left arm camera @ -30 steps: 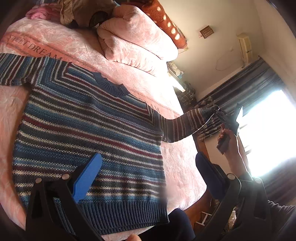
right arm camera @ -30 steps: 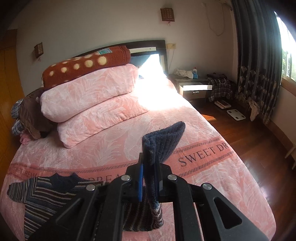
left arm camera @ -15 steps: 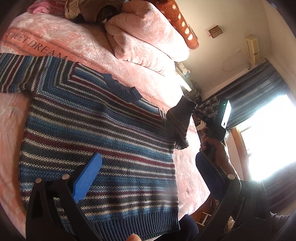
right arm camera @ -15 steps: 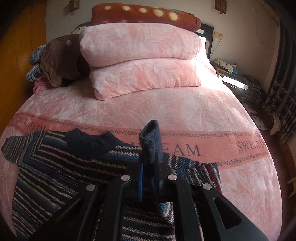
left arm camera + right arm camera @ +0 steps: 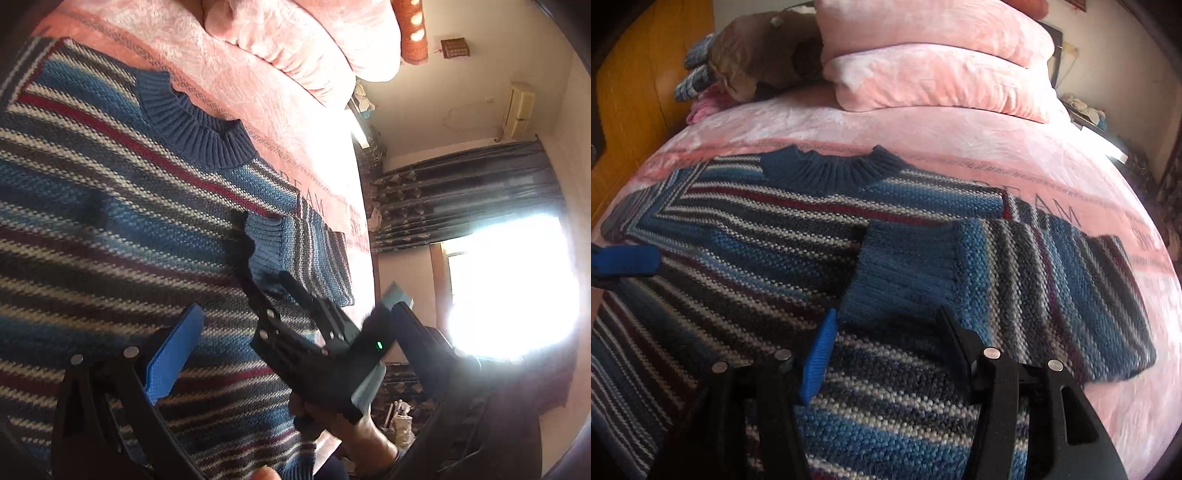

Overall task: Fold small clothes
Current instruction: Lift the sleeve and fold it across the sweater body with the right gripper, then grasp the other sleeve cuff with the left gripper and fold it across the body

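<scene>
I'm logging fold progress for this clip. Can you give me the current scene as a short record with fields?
garment: striped sweater, flat on the pink bedspread
folded part: right sleeve, laid across the chest, cuff toward the middle
other sleeve: spread out, not folded
right gripper: open, just below the cuff, holding nothing
left gripper: open, over the sweater's lower part
behind: pink pillows

Right gripper: 2 fingers spread wide apart, nothing between them, blue pad on 1 finger. Left gripper: fingers likewise parted, empty. A hand grips the right gripper's handle, seen between the left fingers.
</scene>
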`<action>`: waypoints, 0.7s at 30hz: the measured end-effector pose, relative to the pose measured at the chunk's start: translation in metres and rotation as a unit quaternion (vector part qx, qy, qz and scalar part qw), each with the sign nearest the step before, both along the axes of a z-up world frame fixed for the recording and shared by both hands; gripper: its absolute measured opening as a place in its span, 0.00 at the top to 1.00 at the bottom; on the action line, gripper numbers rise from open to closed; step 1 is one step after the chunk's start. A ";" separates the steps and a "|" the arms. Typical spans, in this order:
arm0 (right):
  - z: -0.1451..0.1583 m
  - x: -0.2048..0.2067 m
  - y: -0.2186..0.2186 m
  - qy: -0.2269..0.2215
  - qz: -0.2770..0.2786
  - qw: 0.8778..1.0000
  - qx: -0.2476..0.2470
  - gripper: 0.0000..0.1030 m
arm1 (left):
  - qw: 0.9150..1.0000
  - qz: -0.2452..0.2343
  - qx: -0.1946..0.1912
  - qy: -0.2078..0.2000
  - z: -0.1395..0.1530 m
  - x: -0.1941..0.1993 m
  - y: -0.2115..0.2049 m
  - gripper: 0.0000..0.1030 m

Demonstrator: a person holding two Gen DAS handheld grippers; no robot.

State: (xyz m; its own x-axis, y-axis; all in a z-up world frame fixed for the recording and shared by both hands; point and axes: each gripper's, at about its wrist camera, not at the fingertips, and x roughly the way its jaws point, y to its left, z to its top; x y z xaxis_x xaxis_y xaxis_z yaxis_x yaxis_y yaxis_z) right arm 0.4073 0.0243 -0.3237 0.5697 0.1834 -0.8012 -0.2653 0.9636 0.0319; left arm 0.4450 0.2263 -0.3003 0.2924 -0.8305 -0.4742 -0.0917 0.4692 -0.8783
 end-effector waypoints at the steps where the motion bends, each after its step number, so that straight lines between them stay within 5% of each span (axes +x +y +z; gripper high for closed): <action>1: 0.002 -0.010 -0.014 0.004 -0.023 0.999 0.030 0.46 | 1.000 0.001 -0.019 0.017 -0.012 0.012 -0.009 0.02; 3: 0.004 -0.031 -0.041 0.016 -0.065 0.993 0.097 0.46 | 0.998 -0.007 -0.044 0.042 -0.035 0.034 -0.029 0.03; 7: 0.004 -0.052 -0.068 0.030 -0.106 0.978 0.180 0.44 | 0.995 -0.024 0.015 0.096 -0.071 0.060 -0.065 0.03; 11: -0.004 -0.054 -0.079 0.022 -0.107 0.964 0.241 0.44 | 0.995 -0.034 0.049 0.078 -0.060 0.073 -0.084 0.04; 13: -0.018 -0.051 -0.077 0.044 -0.109 0.962 0.247 0.43 | 0.993 -0.037 0.067 0.086 -0.060 0.078 -0.089 0.21; 14: -0.021 -0.051 -0.074 0.049 -0.106 0.962 0.248 0.43 | 0.991 -0.039 0.085 0.095 -0.062 0.079 -0.091 0.47; 15: -0.020 -0.052 -0.072 0.043 -0.101 0.963 0.246 0.43 | 0.990 -0.038 0.095 0.101 -0.064 0.082 -0.092 0.57; 17: -0.017 -0.052 -0.064 0.034 -0.087 0.966 0.241 0.44 | 0.988 -0.041 0.106 0.102 -0.063 0.087 -0.091 0.66; 20: -0.018 -0.056 -0.057 0.035 -0.075 0.966 0.245 0.44 | 0.987 -0.042 0.126 0.087 -0.048 0.094 -0.087 0.94; 21: -0.018 -0.057 -0.055 0.033 -0.072 0.967 0.244 0.44 | 0.988 -0.045 0.124 0.081 -0.041 0.096 -0.088 0.94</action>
